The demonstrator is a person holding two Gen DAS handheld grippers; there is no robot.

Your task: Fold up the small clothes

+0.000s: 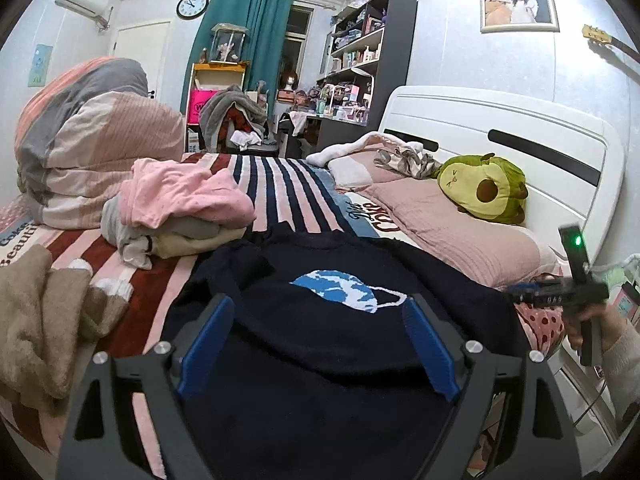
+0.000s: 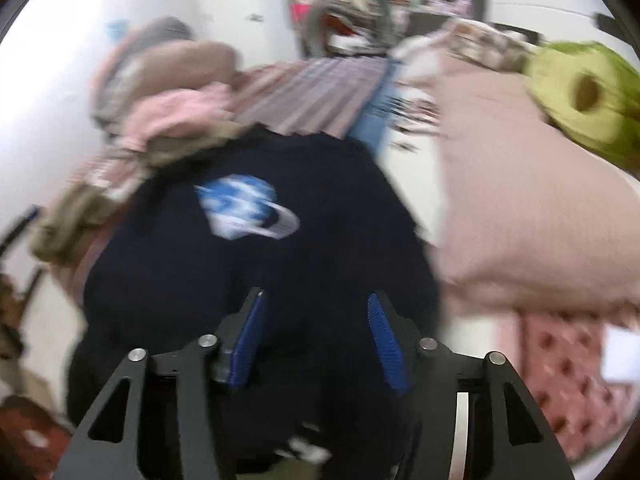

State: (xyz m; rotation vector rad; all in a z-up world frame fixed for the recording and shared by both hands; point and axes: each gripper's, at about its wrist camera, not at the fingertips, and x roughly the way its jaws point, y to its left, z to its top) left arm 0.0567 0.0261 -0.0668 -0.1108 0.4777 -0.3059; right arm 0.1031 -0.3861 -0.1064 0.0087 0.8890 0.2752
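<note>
**Two hand-held grippers over a dark sweater on the bed**

Two hand-held grippers hang above a navy sweater (image 1: 320,344) that lies spread on the striped bed (image 1: 280,184), its blue-and-white planet print (image 1: 344,288) facing up. The left hand-held gripper (image 1: 318,344) has its blue pads (image 1: 208,344) set wide apart, one on each side of the sweater's middle, with nothing between them. In its own view the right hand-held gripper (image 2: 316,340) also stands open, a little narrower, its pads (image 2: 386,344) over the near part of the sweater (image 2: 240,272); that view is blurred, so I cannot tell whether the tips touch the cloth. From the left camera the right hand-held gripper (image 1: 560,296) shows at the right edge, held in a hand (image 1: 588,320) beside the sweater's far side, with a green light on its body.

Beyond the sweater, to the left, sits a heap of clothes with a pink garment (image 1: 180,196) on top, touching the sweater's upper corner. A tan garment (image 1: 44,312) lies bunched at the left edge of the bed. A folded quilt (image 1: 88,148) stands behind the heap. To the right a pink pillow (image 1: 440,224) lies just beside the sweater, and an avocado plush (image 1: 484,188) rests on it against the white headboard (image 1: 520,128). In the right view the plush (image 2: 580,96) shows at the upper right, above the pillow (image 2: 520,200)
</note>
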